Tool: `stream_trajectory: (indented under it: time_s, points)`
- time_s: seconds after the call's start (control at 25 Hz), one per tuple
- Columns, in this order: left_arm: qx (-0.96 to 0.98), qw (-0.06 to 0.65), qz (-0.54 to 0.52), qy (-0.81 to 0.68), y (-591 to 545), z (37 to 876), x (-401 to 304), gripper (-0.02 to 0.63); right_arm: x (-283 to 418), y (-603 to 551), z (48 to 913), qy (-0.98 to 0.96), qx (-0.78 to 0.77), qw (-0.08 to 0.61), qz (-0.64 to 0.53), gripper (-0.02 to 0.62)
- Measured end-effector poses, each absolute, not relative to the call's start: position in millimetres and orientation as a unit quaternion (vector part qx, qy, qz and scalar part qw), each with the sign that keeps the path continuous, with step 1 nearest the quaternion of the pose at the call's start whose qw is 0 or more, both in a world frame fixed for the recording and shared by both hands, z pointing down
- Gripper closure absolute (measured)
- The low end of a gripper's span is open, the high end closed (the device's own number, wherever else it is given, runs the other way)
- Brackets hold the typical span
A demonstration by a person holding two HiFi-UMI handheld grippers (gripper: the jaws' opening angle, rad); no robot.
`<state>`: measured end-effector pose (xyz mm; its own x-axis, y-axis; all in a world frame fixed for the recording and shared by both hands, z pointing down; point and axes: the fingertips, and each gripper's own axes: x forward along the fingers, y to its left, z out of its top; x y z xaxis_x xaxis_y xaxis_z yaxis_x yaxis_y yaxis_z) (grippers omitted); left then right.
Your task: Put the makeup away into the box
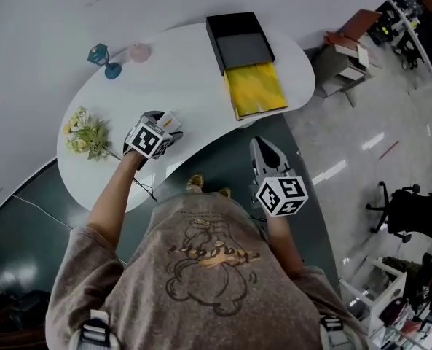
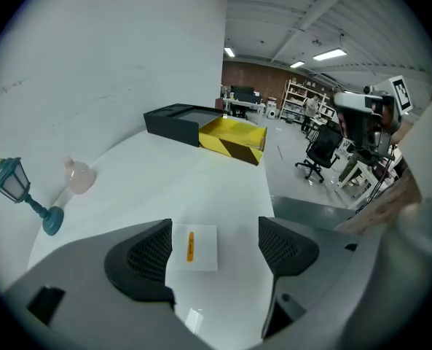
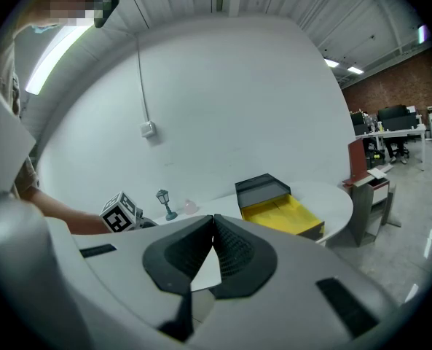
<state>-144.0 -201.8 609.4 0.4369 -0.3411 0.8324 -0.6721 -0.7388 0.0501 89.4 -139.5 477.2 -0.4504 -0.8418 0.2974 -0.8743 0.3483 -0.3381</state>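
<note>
**Fig.: Left gripper open round a flat packet; right gripper idle**

Item: the small flat white makeup packet with an orange mark [image 2: 192, 247] lies flat on the white rounded table [image 1: 194, 86]. It sits near the front edge, well apart from the black box with the yellow open tray [image 1: 245, 64] at the far end.

Handling (judged): prob. v. light and thin, w/ a smooth face, so it may slide or flex rather than lift. You have little height to pinch. Take it across its two long edges, jaws low to the tabletop, w/ gentle squeeze only.

Tool, left gripper [image 2: 223, 248]: jaws wide apart, holding nothing. The packet lies btwn them, closer to your left pad [image 2: 146, 254]. Whether that pad touches the packet edge can't be told. The right pad is well clear.

Tool, right gripper [image 3: 213, 221]: jaws closed tip to tip w/ nothing btwn them. It hangs off the table edge over the floor, aimed toward the box.
</note>
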Motion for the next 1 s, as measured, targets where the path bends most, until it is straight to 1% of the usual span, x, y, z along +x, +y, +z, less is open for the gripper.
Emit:
stream_trajectory:
  time_s: [0.08,0.24,0.68,0.76,0.84,0.88,1.0]
  points:
    - [0.819,0.191,0.449,-0.303,-204.8,620.9,-147.4,0.225,91.8,-137.9,479.7,-0.818,0.526,0.036,0.231,0.592]
    - [0.797,0.153,0.492,-0.315,-220.7,635.9,-164.2,0.225,95.9,-136.4,481.8,-0.814,0.530,0.037,0.233,0.592]
    - [0.775,0.153,0.529,-0.310,-236.4,665.0,-178.0,0.227,102.3,-135.8,491.5,-0.806,0.538,0.040,0.243,0.592]
    - [0.774,0.166,0.530,-0.305,-235.1,668.9,-176.9,0.227,103.1,-136.8,492.1,-0.805,0.539,0.040,0.244,0.592]
    - [0.775,0.217,0.523,-0.279,-220.8,678.6,-168.2,0.227,104.3,-138.3,493.2,-0.804,0.541,0.041,0.245,0.592]
    - [0.775,0.230,0.522,-0.271,-217.1,681.7,-165.4,0.227,105.0,-138.9,493.7,-0.803,0.541,0.042,0.245,0.592]
    - [0.774,0.178,0.536,-0.287,-234.4,675.0,-171.5,0.229,106.9,-140.5,494.8,-0.802,0.541,0.045,0.247,0.592]
